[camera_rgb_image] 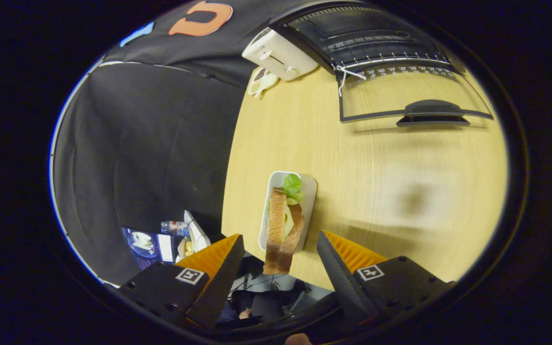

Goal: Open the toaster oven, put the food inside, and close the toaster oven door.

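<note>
Tray (310, 191): a small white rectangular tray rests on the light wooden table (400, 191), near the table's left edge. It holds one sandwich (283, 230), two slices of browned bread with pale filling and a green lettuce leaf showing at the far end. The sandwich stands on edge along the tray's length, and its near end reaches past the tray's near rim.

Toaster oven (376, 43): stands at the far right of the table, dark-bodied. Its glass door (410, 96) is folded down open and lies flat toward the gripper, with the dark handle (431, 112) at the near edge. A wire rack shows inside the dark cavity. The oven is well apart from the tray.

Toaster (281, 55): a white slot toaster sits at the far edge of the table, just left of the oven. A small dish (261, 80) with something pale and dark in it lies just beside it, on the near side.

Gripper (281, 249): its two fingers are spread wide and hold nothing. The near end of the sandwich lies between the fingertips without touching either; the rest of the sandwich and the tray run just ahead of them. The left finger (218, 263) hangs past the table's left edge; the right finger (343, 258) is over the tabletop.

Off the table, to the left and below: a lit screen (146, 244) and some small clutter, too small to tell.
</note>
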